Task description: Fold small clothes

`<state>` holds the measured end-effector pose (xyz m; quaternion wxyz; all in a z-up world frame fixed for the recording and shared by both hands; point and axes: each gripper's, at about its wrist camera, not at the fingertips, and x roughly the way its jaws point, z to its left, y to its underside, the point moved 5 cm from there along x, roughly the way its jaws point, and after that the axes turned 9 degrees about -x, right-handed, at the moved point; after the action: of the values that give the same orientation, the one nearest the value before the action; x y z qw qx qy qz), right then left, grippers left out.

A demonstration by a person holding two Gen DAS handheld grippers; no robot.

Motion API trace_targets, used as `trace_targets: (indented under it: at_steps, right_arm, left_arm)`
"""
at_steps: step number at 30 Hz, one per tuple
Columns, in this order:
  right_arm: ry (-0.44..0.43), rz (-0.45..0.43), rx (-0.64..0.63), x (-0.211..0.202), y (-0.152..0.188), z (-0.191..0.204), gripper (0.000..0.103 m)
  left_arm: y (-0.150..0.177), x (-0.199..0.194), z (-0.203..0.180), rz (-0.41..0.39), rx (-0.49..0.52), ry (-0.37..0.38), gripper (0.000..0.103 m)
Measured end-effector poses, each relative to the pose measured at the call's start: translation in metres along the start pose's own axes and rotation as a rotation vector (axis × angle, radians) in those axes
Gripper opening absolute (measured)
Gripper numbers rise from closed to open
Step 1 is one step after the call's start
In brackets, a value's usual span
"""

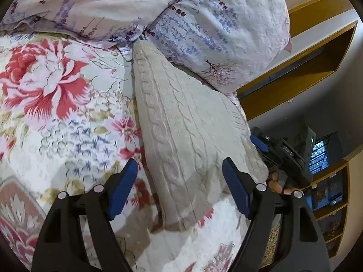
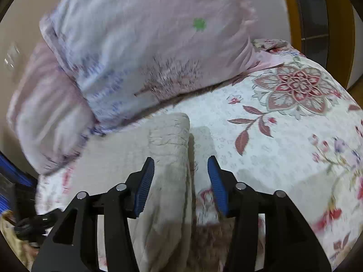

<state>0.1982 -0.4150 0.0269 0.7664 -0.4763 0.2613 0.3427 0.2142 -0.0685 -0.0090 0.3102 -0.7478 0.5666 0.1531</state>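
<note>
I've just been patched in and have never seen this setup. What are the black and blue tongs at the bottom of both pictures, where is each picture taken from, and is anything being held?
There is no robot arm: a person carries a two-finger gripper in each hand, each with a wide-angle camera looking along its fingers. One picture is from the left gripper, the other from the right gripper.

Both look down on a bed with a floral bedspread and lilac-print pillows. A cream cable-knit garment lies folded on the bedspread.

Both grippers stand open. The knit lies between the blue pads, but neither gripper pinches it.
</note>
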Motion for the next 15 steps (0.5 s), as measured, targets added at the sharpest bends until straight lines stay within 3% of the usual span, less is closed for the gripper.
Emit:
trace_targets:
  at_steps: [6,12,14,15]
  right_arm:
    - [-0.126,0.036,0.047,-0.025,0.031,0.007,0.051]
    - [-0.156,0.056,0.015,-0.032,0.055,0.019,0.046]
    - [-0.148,0.066,0.002,-0.03,0.06,0.021,0.037]
    - [-0.147,0.081,-0.008,-0.026,0.062,0.023,0.02]
  left_arm:
    - [0.016,-0.007,-0.001,0.016,-0.026,0.022,0.072]
    - [0.031,-0.003,-0.002,0.027,-0.025,-0.009,0.061]
    - [0.036,0.001,-0.002,0.035,-0.028,-0.014,0.052]
    - [0.038,0.003,-0.002,0.04,-0.028,-0.015,0.04]
